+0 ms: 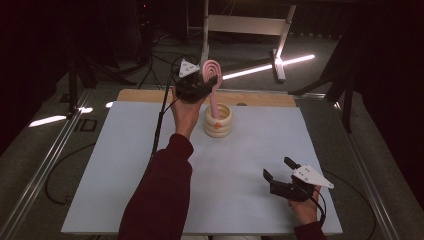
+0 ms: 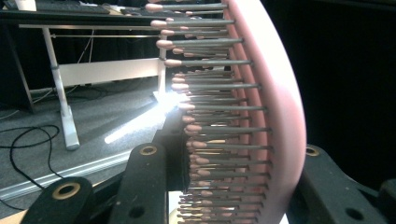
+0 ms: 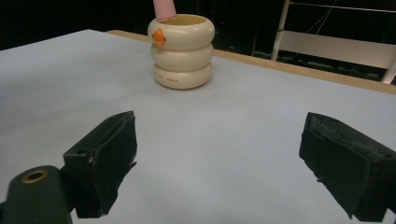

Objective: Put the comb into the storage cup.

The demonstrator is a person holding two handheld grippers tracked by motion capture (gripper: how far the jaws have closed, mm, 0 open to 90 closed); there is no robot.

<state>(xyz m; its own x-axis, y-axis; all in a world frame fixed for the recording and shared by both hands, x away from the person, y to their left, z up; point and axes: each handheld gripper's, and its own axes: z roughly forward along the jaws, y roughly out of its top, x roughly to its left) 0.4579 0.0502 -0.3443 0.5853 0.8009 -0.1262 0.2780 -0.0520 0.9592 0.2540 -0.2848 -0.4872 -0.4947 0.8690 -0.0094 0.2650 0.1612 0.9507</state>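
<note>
the left gripper (image 1: 200, 85) pinches the pink hairbrush (image 1: 213, 75) by its head, handle down in the cream cup (image 1: 218, 121). it looks like putting the brush in; next, let go gently. the right gripper (image 1: 280, 175) sits spread wide, holding nothing.

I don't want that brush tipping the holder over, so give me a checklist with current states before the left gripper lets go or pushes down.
1. Left gripper shut on the pink bristled hairbrush: ok, the jaws flank its head in the left gripper view.
2. Brush handle inside the cream ringed cup-shaped holder: ok, its lower end passes the rim.
3. Handle resting on the holder's bottom: cannot tell, hidden.
4. Holder upright on the white table mat: ok.
5. Right gripper clear of the holder: ok, open near the table's right front, holding nothing.
6. Brush vertical: not ok, slightly tilted.
</note>
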